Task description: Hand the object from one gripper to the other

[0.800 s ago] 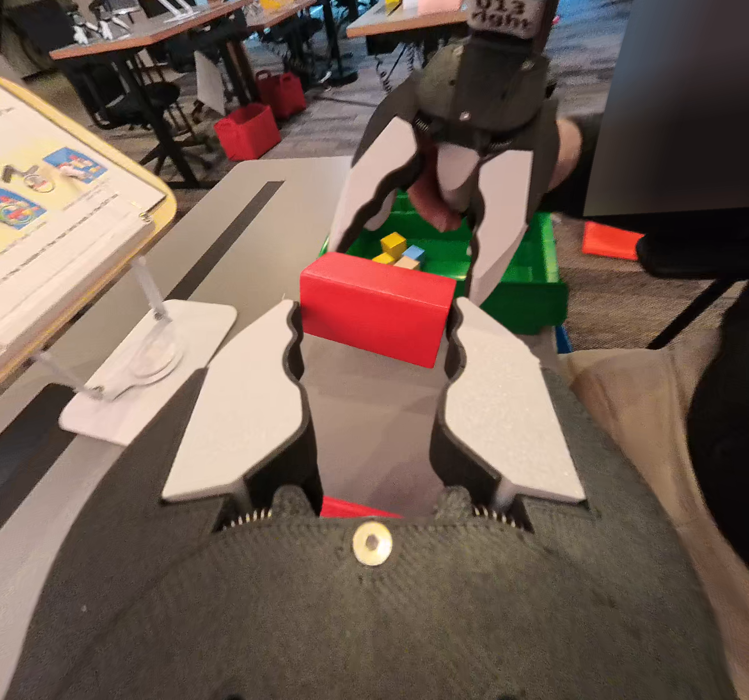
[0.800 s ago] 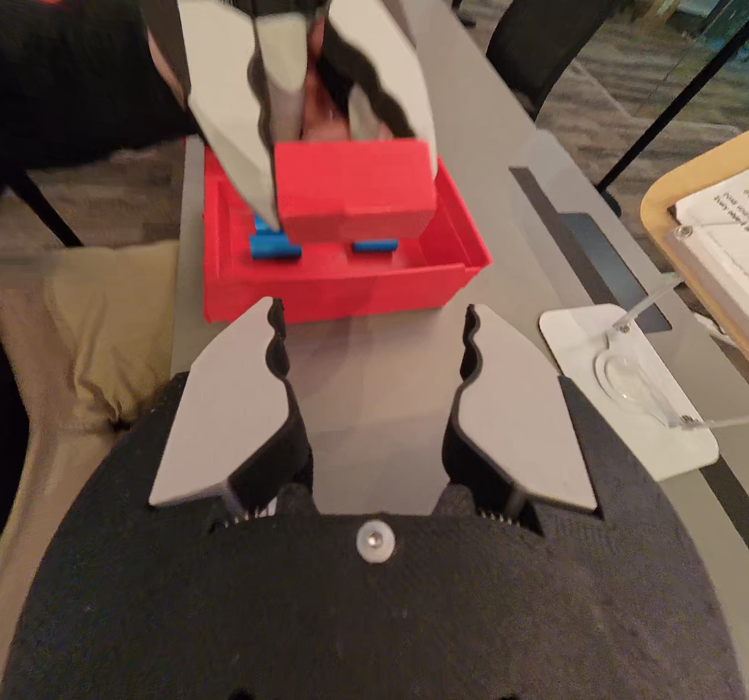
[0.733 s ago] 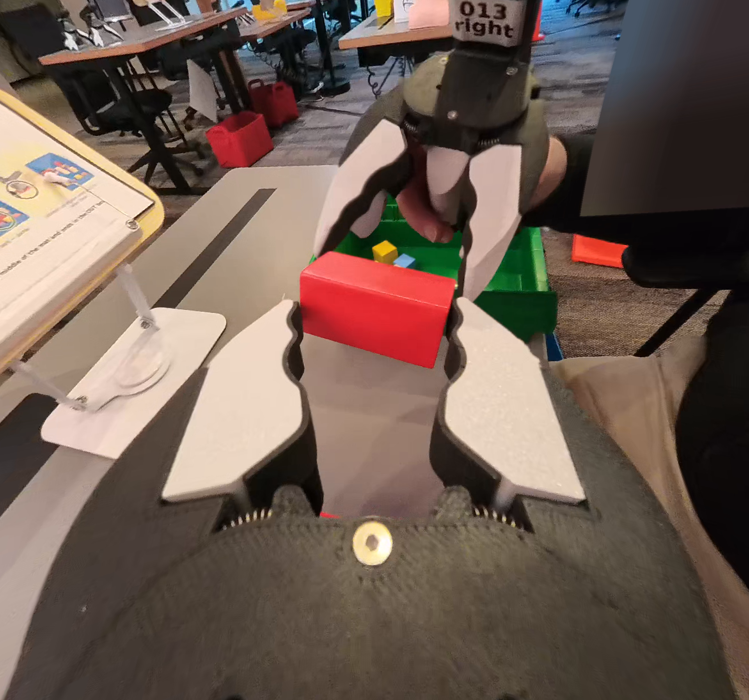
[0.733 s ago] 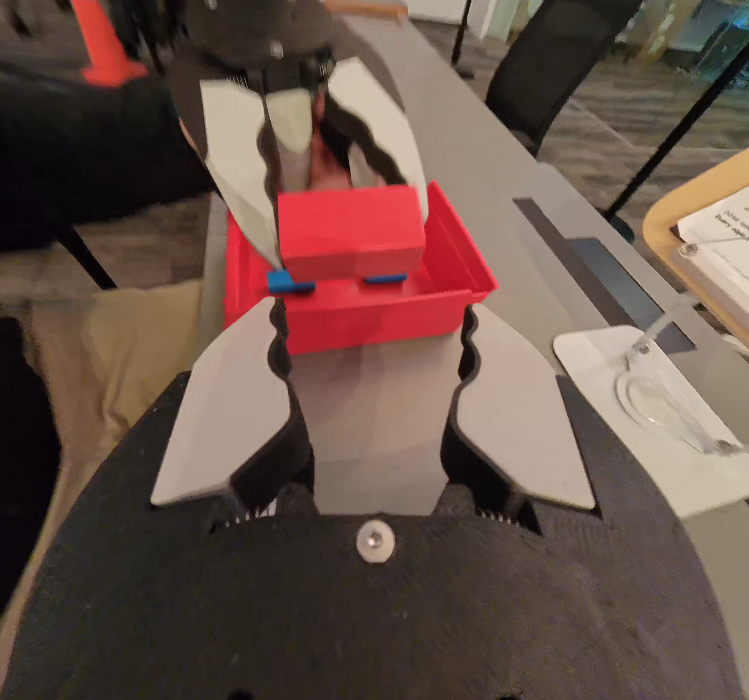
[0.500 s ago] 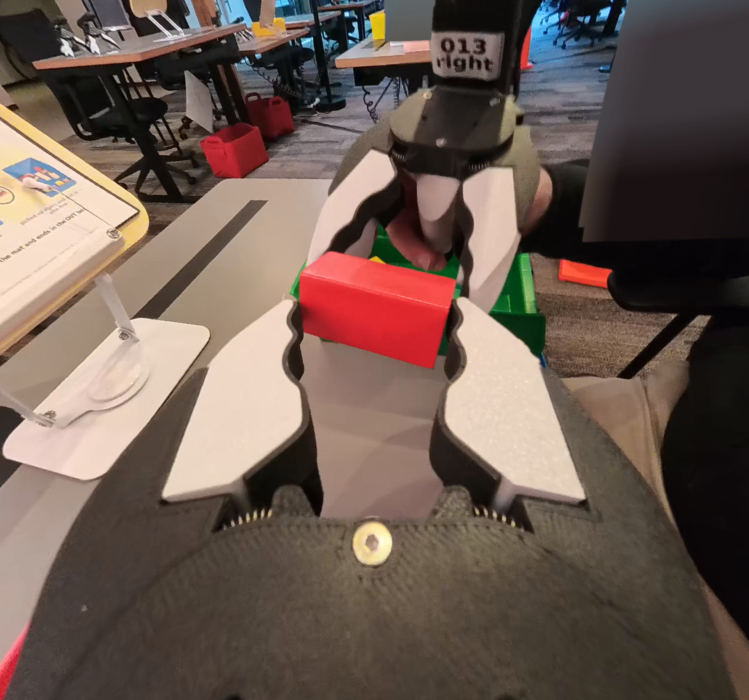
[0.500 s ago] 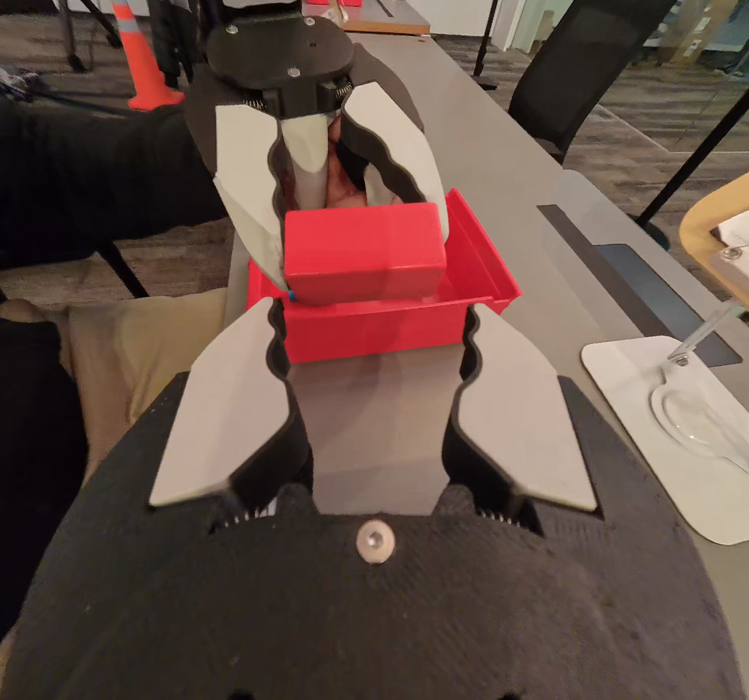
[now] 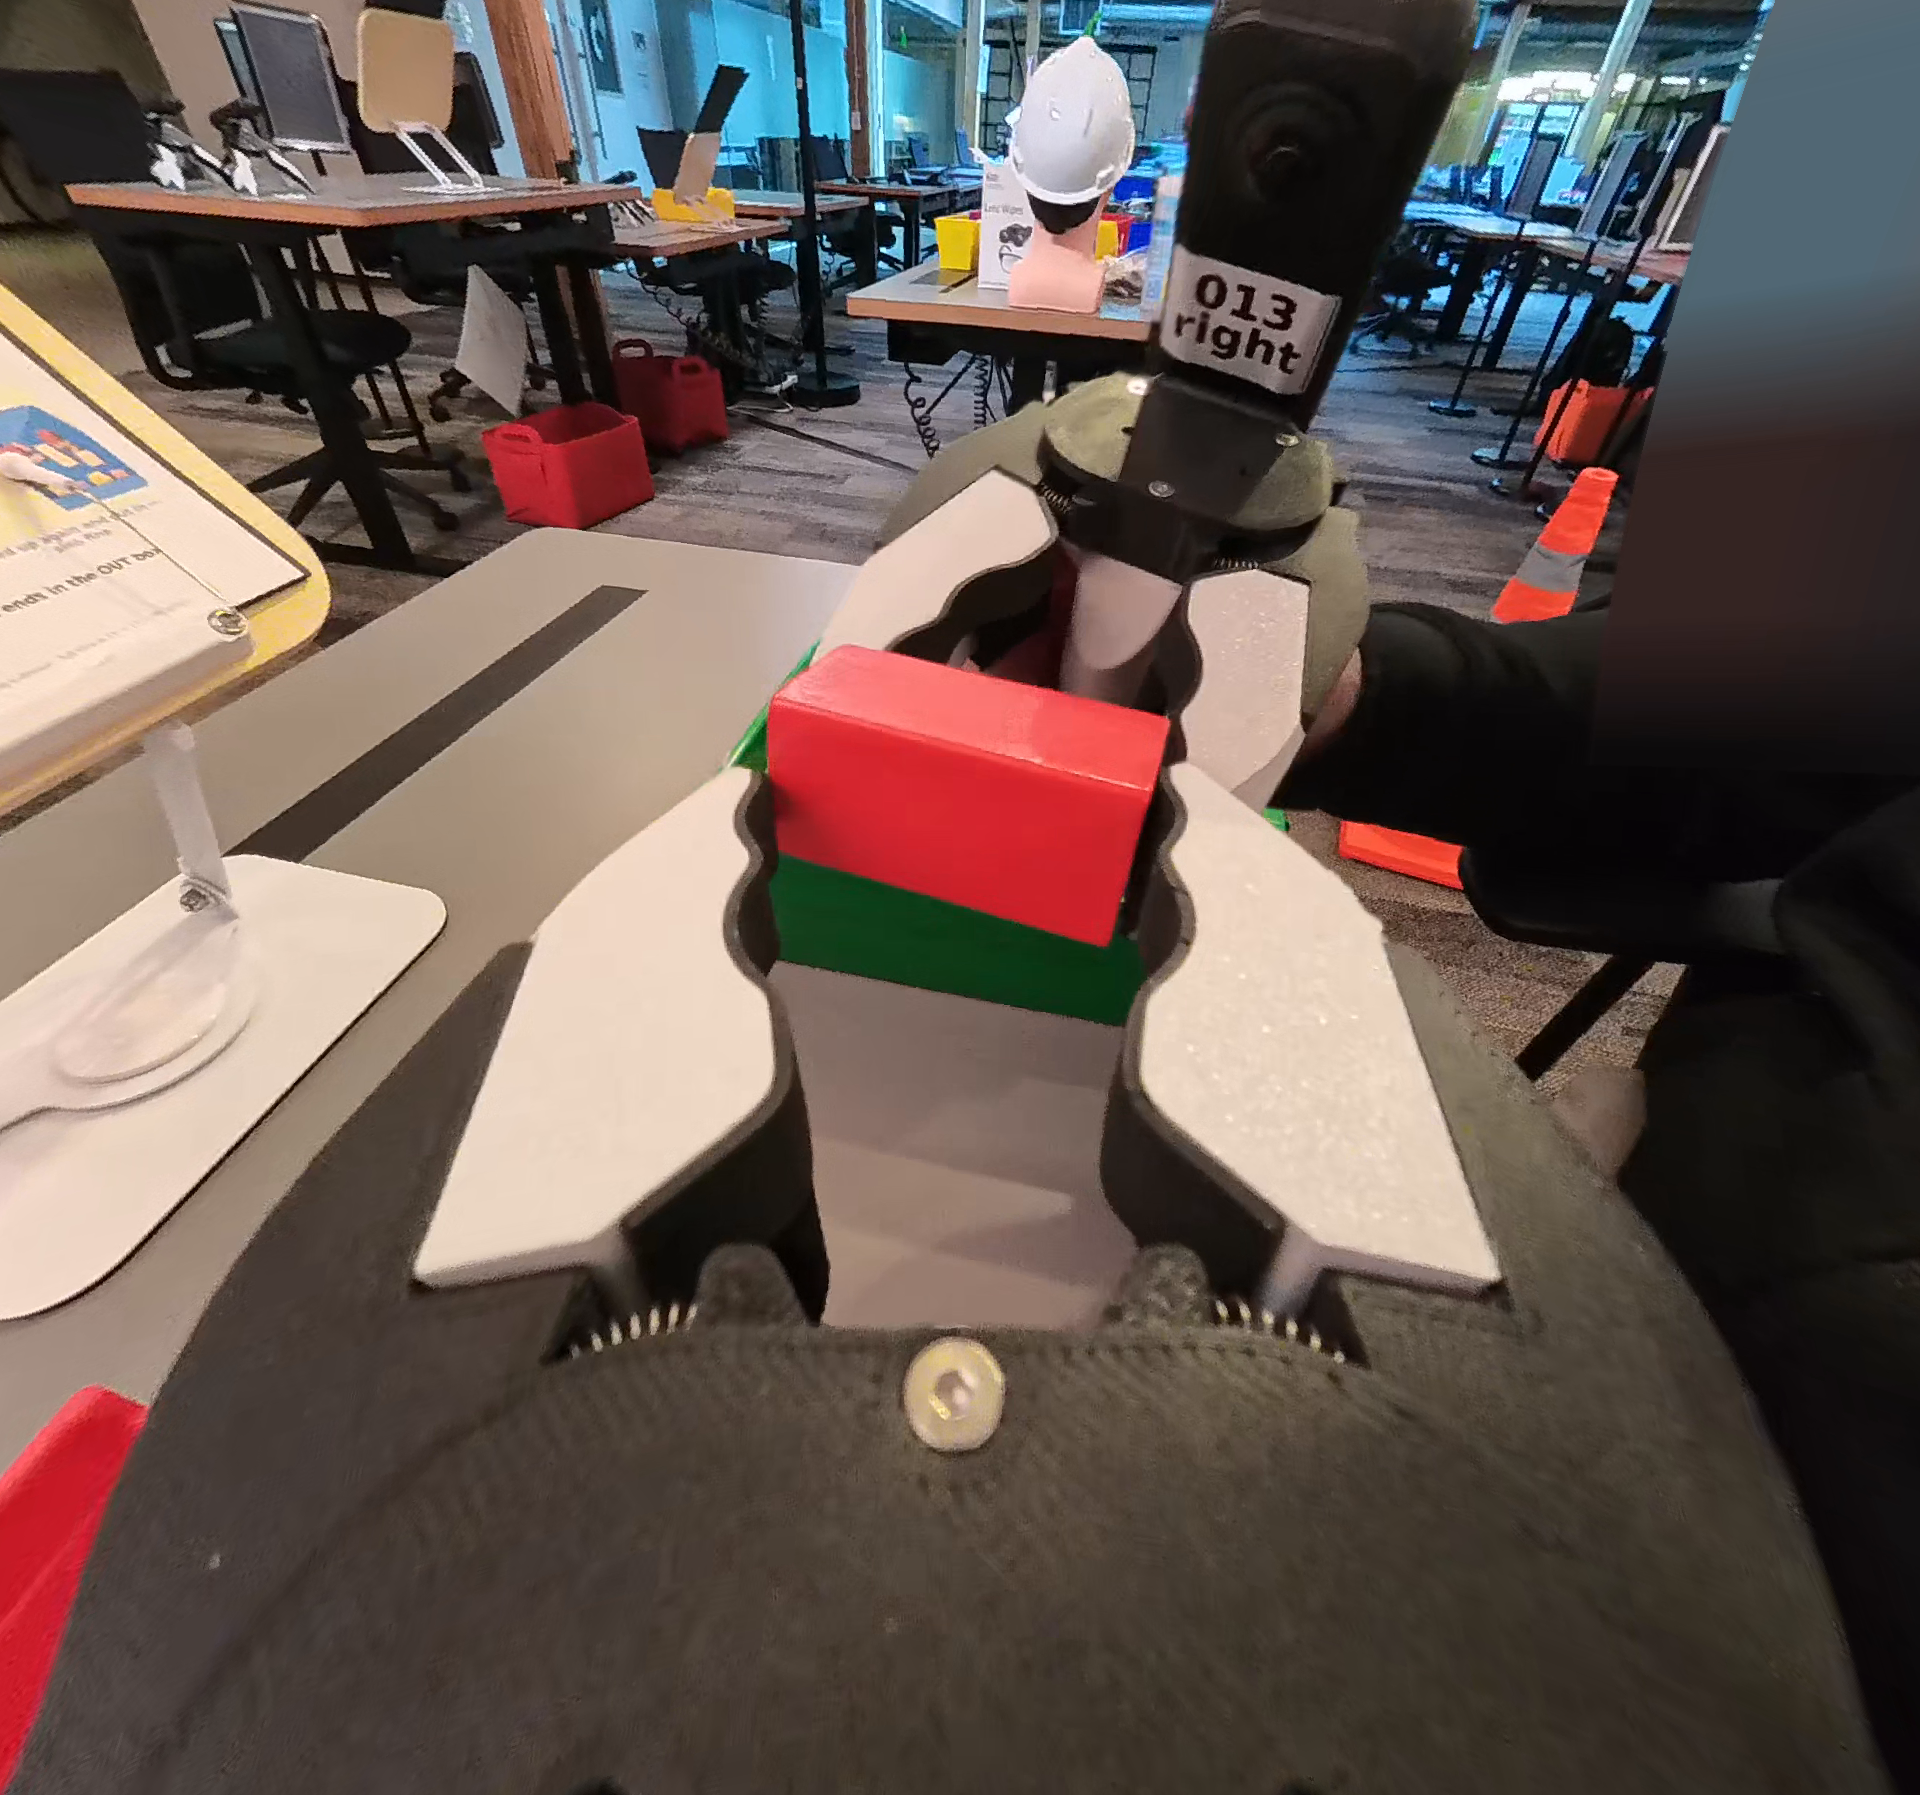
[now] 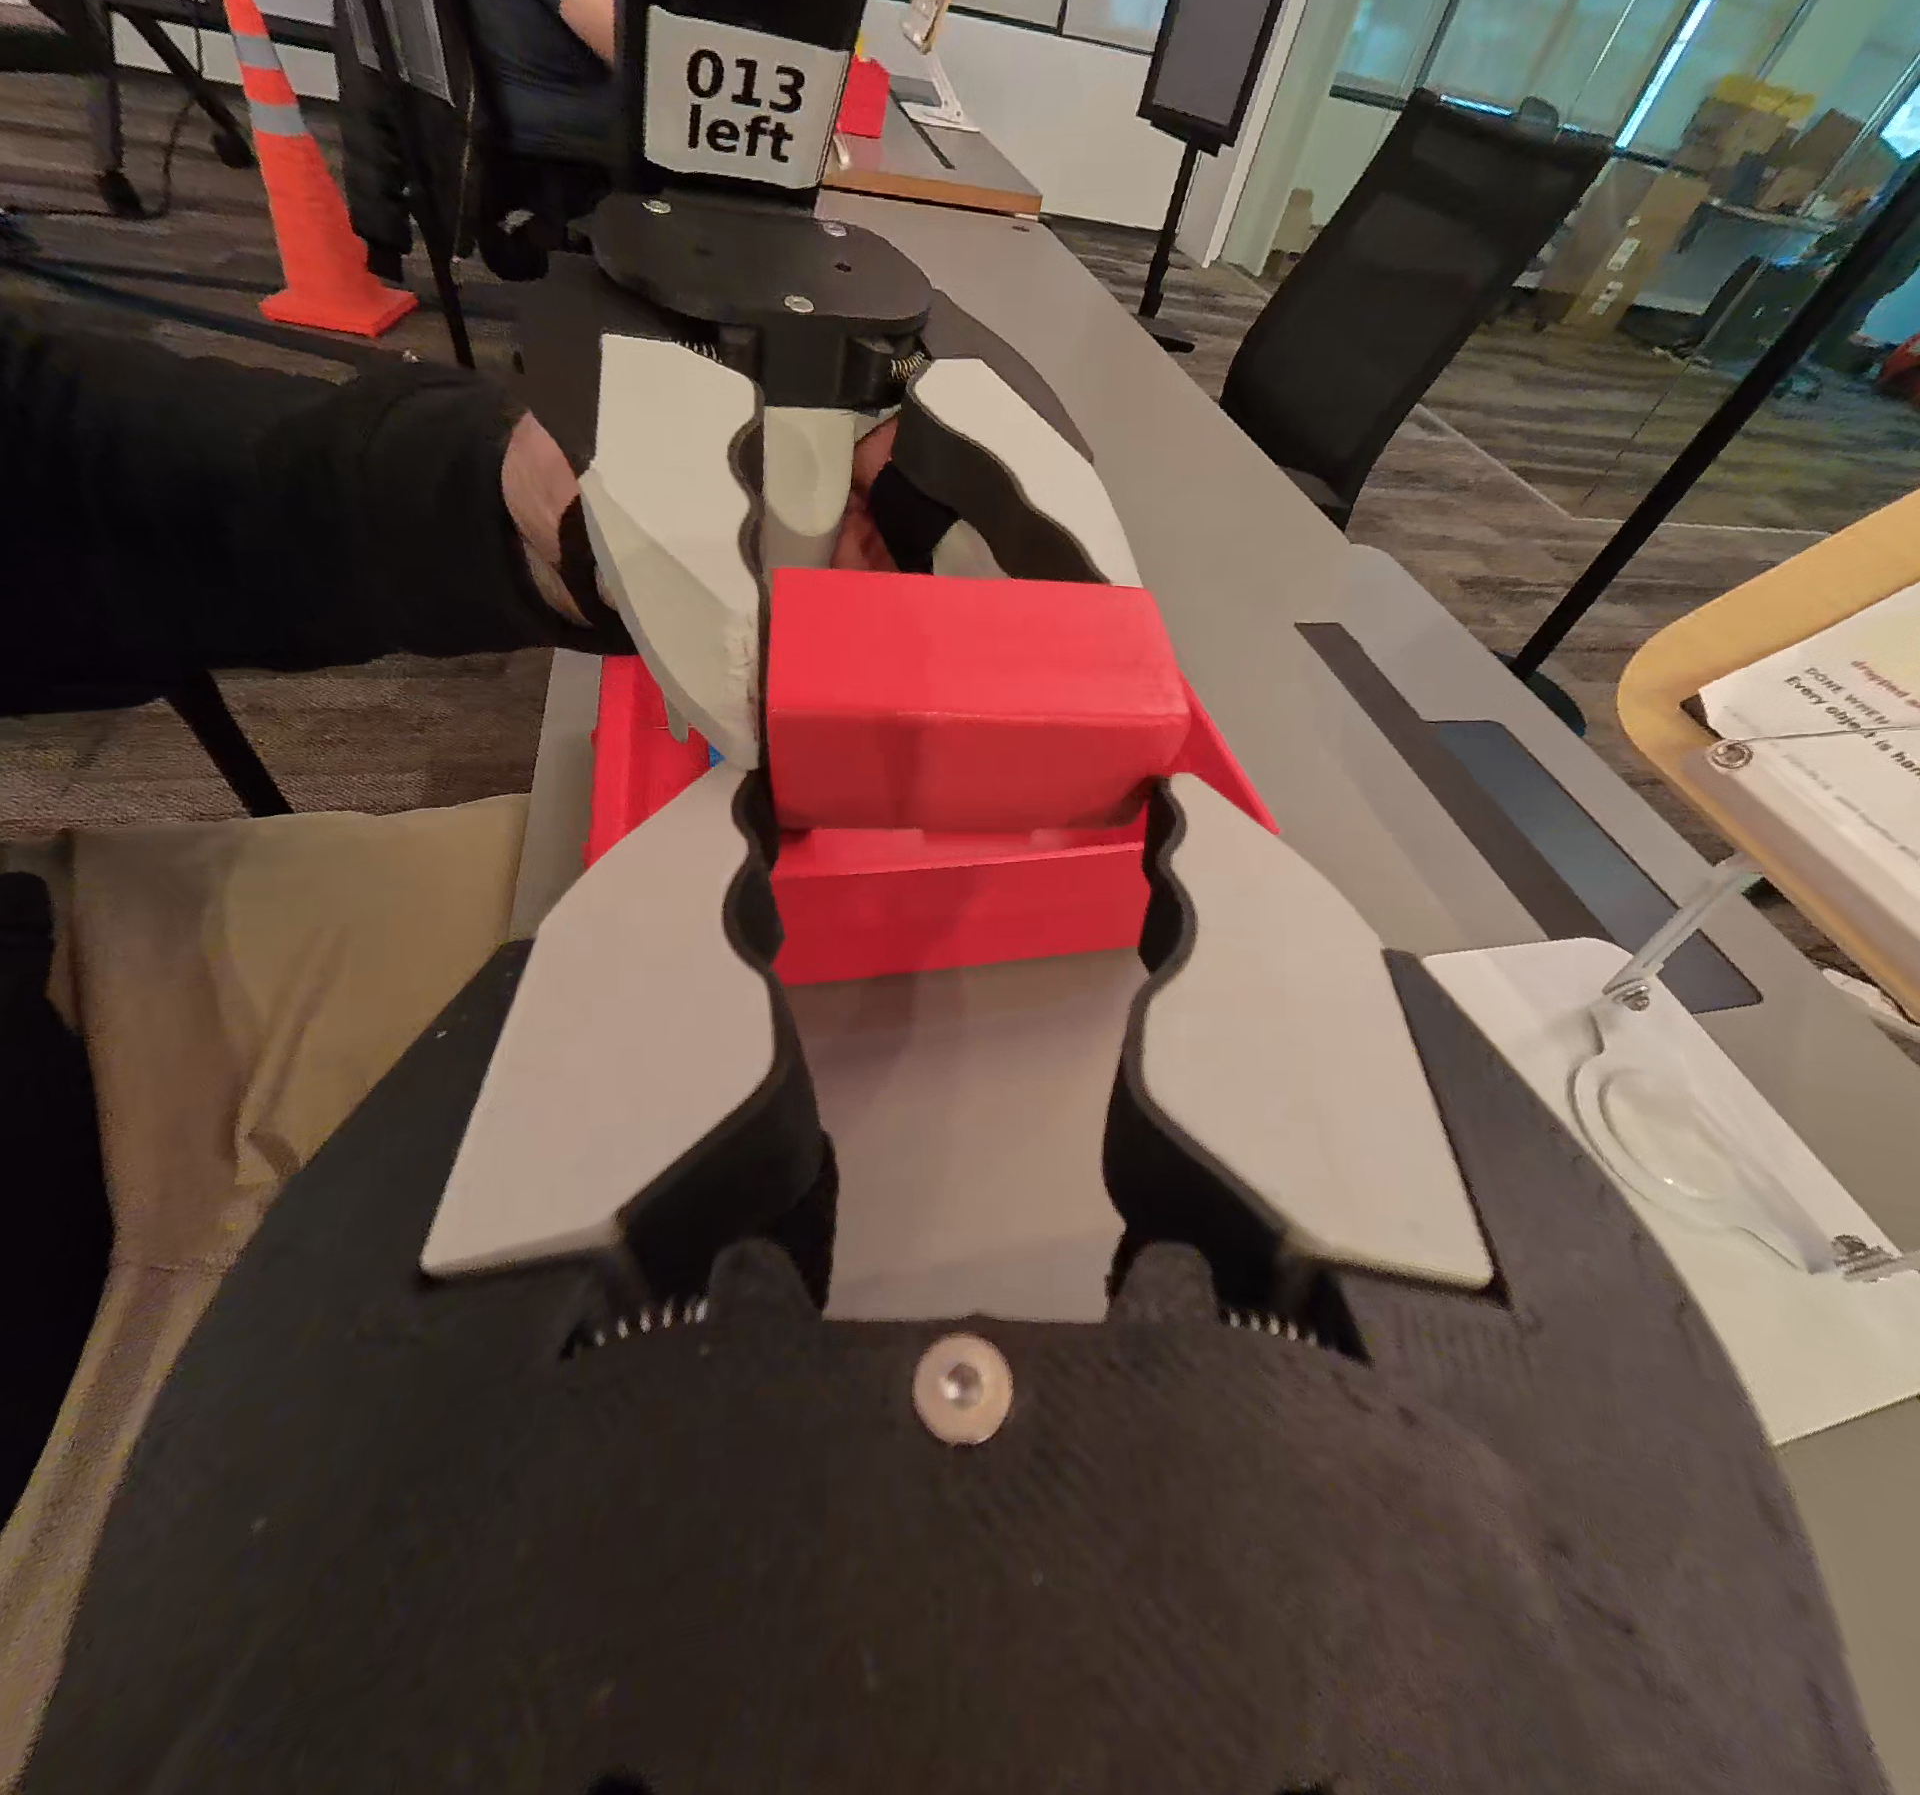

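While the red block point(image 7: 961, 800) hangs in the air above the grey tabletop point(image 7: 436, 758), both pairs of tongs meet at it from opposite ends. The left tongs point(image 7: 961, 810) are clamped on its two short ends. The right tongs point(image 8: 956, 810) also bracket the block's near end, fingers against its sides, though firm pressure cannot be confirmed. Beyond the block sit a green bin point(image 7: 935, 945) on one side and a red bin point(image 8: 935, 904) on the other.
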The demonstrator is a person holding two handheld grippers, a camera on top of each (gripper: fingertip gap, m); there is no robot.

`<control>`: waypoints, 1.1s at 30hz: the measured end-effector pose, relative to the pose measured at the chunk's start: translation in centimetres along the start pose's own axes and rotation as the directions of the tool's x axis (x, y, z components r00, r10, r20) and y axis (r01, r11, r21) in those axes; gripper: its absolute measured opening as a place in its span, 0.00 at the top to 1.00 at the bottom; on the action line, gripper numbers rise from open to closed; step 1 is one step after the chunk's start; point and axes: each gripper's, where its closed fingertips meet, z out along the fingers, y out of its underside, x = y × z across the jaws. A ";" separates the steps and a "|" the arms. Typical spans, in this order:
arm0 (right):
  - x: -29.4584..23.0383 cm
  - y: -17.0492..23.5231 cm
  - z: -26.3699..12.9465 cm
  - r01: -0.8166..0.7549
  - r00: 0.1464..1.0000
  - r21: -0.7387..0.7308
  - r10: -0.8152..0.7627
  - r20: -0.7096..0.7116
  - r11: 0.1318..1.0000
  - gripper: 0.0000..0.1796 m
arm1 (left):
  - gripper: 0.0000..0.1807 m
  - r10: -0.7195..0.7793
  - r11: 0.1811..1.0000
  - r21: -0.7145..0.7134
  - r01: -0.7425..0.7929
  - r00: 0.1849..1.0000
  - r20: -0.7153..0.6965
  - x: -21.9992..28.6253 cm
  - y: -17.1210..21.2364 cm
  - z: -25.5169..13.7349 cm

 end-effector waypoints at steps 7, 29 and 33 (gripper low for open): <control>0.0 -0.3 -0.2 -0.018 1.000 0.024 0.018 0.005 1.000 0.63 | 0.62 -0.015 1.000 0.016 0.015 1.000 0.003 0.0 -0.3 0.0; 0.3 -0.8 -1.8 -0.071 0.995 0.042 0.068 0.075 0.997 0.63 | 0.65 -0.036 0.997 0.061 0.037 0.999 -0.016 0.0 -1.3 -0.7; 1.3 -0.8 -4.1 -0.057 0.996 0.005 0.056 0.073 0.998 0.63 | 0.66 -0.011 0.998 0.063 0.010 1.000 0.016 -0.5 -1.8 -1.5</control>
